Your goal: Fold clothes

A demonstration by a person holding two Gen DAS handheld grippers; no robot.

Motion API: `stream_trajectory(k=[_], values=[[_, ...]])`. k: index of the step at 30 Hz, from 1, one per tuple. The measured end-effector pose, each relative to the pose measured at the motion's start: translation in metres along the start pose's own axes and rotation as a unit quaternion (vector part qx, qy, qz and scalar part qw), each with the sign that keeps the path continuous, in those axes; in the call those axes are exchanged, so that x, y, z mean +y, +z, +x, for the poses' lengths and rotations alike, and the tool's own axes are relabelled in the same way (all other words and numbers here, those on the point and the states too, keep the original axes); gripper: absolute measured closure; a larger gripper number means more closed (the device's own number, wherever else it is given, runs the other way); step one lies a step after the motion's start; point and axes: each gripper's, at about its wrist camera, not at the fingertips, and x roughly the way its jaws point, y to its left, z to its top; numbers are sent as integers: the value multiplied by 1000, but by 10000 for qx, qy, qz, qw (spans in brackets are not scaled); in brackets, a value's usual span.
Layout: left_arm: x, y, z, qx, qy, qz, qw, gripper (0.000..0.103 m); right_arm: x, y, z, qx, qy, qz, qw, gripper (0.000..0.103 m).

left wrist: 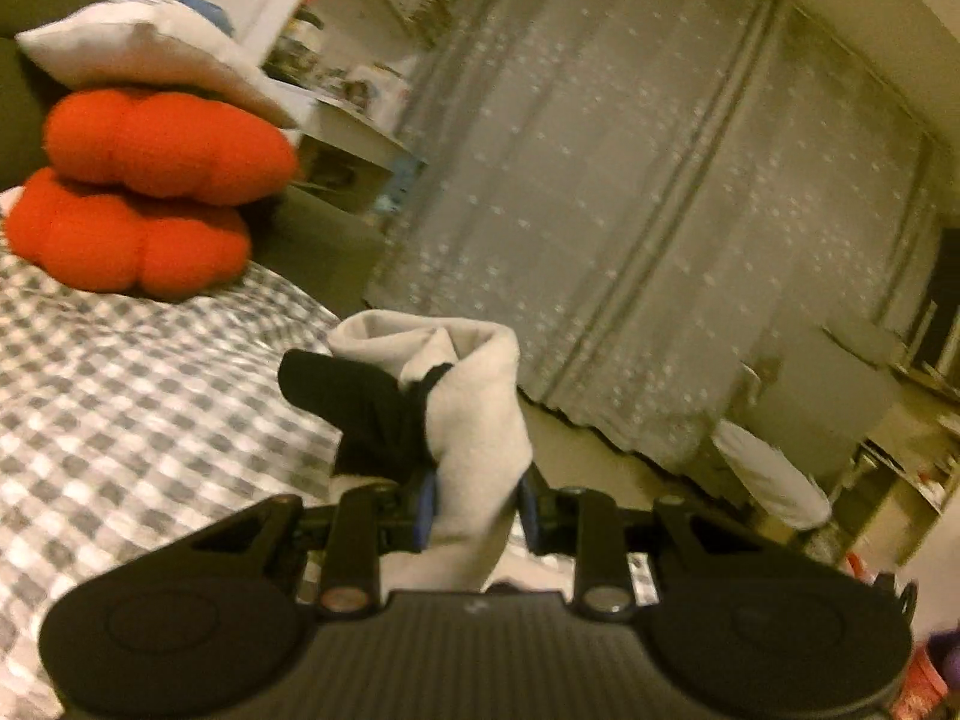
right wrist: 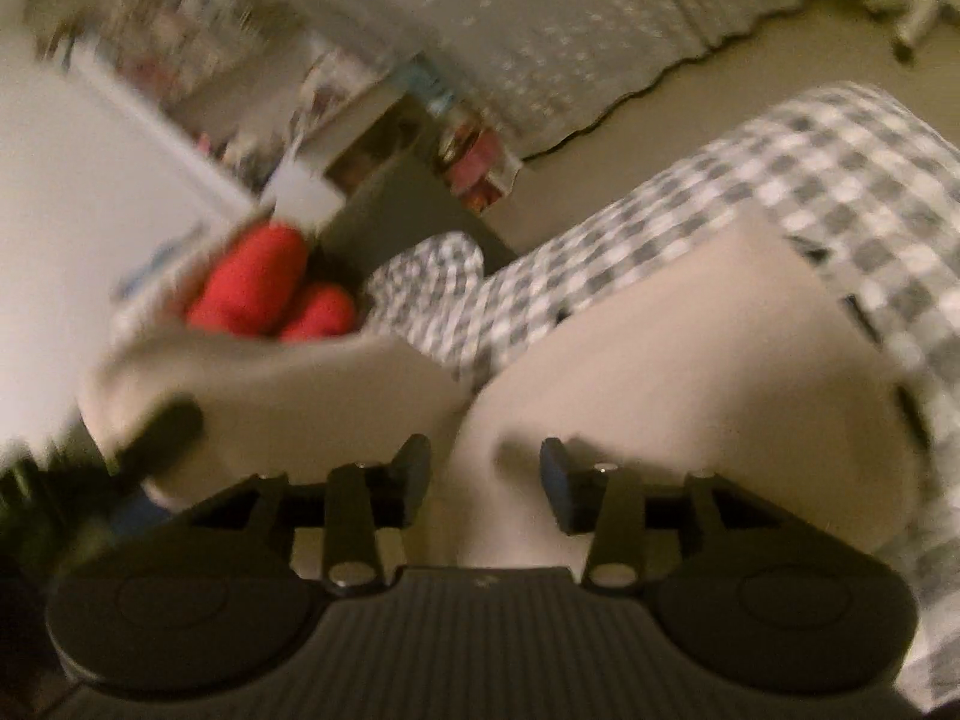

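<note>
While the left tool (left wrist: 474, 510) pinches a bunched white garment (left wrist: 474, 396) at lower centre above the checked bed (left wrist: 120, 372), the right tool (right wrist: 486, 480) stands spread over pale cloth (right wrist: 690, 372); folding looks unfinished

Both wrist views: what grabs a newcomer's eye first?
In the left wrist view, two red cushions stacked at upper left on the checked bedspread, under a white pillow. Then the left gripper, shut on a bunched white and black garment sticking up at centre. In the blurred right wrist view, the right gripper stands open over pale cloth.
</note>
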Motion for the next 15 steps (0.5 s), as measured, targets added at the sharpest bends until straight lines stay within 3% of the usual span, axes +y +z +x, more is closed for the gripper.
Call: stream_trajectory(k=[7,15], values=[[-28,-18,20,541,-432,504,9963,75,-37,24,-31,-242,698,1258,9893,48],[-44,-41,38,1021,-785,1063,9860,74,-58,35,-52,-221,924,1675,9813,43]])
